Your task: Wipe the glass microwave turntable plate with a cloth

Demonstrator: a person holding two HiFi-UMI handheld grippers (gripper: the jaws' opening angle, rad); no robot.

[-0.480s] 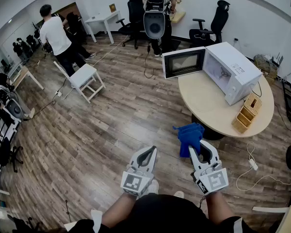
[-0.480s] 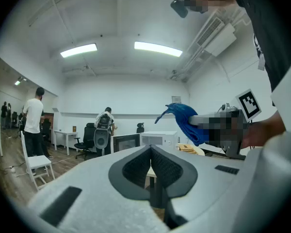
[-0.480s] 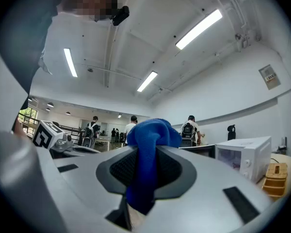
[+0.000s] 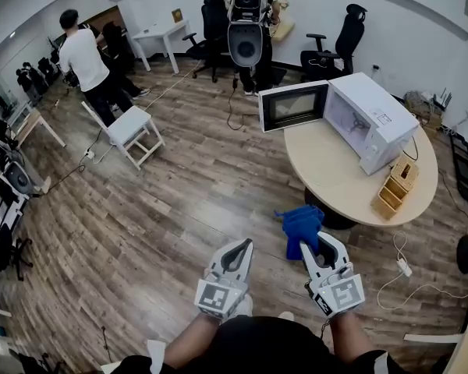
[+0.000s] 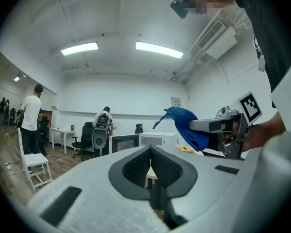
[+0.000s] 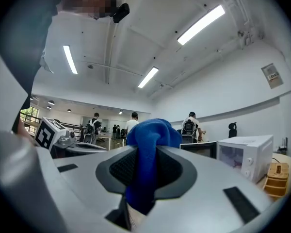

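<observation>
A blue cloth [image 4: 300,226] hangs from my right gripper [image 4: 319,242], which is shut on it, held over the wood floor short of the round table. The right gripper view has the cloth [image 6: 148,159] bunched between the jaws. My left gripper [image 4: 237,248] is beside it, shut and empty; in its own view the jaws meet at the tip [image 5: 151,152], and the cloth [image 5: 186,125] shows at the right. A white microwave [image 4: 370,119] stands on the round table [image 4: 335,178] with its door [image 4: 293,105] swung open. The glass turntable plate inside is not clear to see.
A wooden organiser [image 4: 396,185] sits on the table near the microwave. A white chair [image 4: 131,131] stands on the floor to the left, a person [image 4: 86,61] beyond it. Another person [image 4: 248,29] with a backpack stands behind the microwave. Office chairs [image 4: 331,49] line the back wall.
The whole view has shifted slightly; the table and microwave sit a little nearer and lower left. Both grippers keep their pose, the right one still holding the cloth.
</observation>
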